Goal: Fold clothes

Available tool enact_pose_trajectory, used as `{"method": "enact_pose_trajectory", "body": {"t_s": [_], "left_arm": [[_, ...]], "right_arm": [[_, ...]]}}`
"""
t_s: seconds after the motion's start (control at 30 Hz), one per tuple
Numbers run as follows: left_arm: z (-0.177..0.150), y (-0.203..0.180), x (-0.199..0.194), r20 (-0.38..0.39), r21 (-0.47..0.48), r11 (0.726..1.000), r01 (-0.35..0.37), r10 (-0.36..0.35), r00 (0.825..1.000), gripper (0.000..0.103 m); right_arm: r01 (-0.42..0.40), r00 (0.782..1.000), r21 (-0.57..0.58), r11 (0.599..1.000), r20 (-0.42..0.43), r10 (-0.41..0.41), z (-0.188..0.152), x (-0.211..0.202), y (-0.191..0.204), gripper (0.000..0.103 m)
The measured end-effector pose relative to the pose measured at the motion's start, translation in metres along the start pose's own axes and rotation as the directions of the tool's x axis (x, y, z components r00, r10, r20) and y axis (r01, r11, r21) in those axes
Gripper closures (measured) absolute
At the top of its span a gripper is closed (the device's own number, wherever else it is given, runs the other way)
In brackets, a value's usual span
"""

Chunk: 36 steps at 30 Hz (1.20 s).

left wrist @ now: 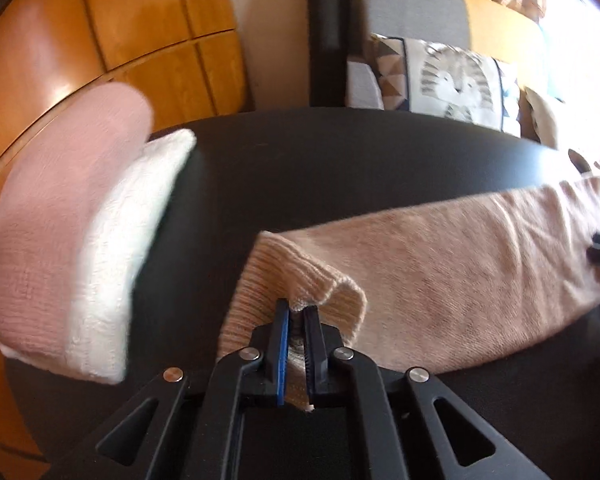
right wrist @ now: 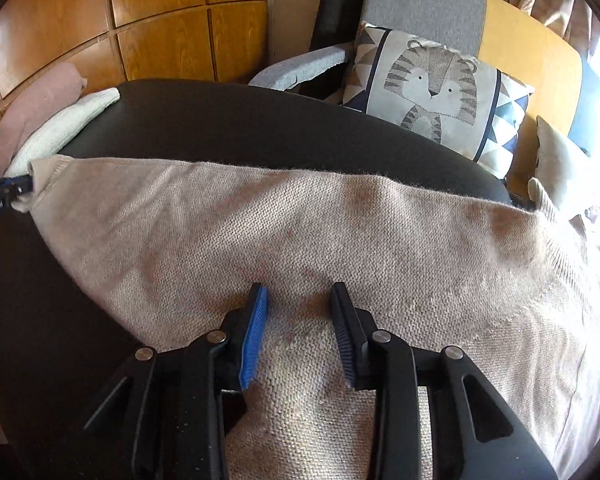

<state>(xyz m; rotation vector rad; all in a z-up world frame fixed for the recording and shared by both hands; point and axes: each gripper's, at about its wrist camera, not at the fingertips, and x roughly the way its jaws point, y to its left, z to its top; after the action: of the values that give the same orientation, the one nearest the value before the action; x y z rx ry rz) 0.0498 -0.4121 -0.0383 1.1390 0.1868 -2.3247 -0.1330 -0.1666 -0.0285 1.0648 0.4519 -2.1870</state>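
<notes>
Both wrist views look steeply down, close, sharing the sweater (left wrist: 460, 248).

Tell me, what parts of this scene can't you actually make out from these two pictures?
- Beige knitted sweater: its right end runs past the black table's edge into window glare, right wrist view; its near part hides behind the right gripper.
- Folded pink garment on a folded white garment: blurred, cut by the left edge, left wrist view.
- Fabric inside the left gripper: covered by the closed fingers.
- The person: out of both views.
</notes>
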Motion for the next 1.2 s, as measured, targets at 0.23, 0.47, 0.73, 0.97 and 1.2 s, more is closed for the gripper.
{"method": "enact_pose_trajectory", "body": {"t_s": [0.23, 0.47, 0.73, 0.97, 1.2], "left_arm": [[0.010, 0.058, 0.000, 0.019, -0.159, 0.986, -0.053, 0.056, 0.998, 0.098], [0.008, 0.089, -0.010, 0.066, -0.340, 0.933, -0.116, 0.147, 0.987, 0.095], [0.011, 0.030, -0.031, 0.177, -0.264, 0.962, -0.071, 0.121, 0.977, 0.088], [0.019, -0.082, 0.034, 0.015, 0.151, 0.987, -0.054, 0.052, 0.999, 0.085], [0.021, -0.061, 0.058, -0.019, 0.137, 0.966, -0.218, 0.223, 0.975, 0.083]], "right_arm": [[0.010, 1.000, -0.007, 1.000, 0.014, -0.010, -0.002, -0.001, 0.001, 0.067], [-0.006, 1.000, 0.004, 1.000, 0.016, 0.006, -0.002, -0.001, -0.002, 0.067], [-0.079, 0.997, 0.027, 0.997, -0.013, 0.079, 0.005, -0.003, -0.012, 0.059], [-0.066, 0.997, 0.130, 0.989, 0.038, 0.061, 0.002, -0.037, -0.059, 0.086], [-0.029, 1.000, 0.144, 0.989, 0.003, 0.028, -0.012, -0.018, -0.074, 0.086]]}}
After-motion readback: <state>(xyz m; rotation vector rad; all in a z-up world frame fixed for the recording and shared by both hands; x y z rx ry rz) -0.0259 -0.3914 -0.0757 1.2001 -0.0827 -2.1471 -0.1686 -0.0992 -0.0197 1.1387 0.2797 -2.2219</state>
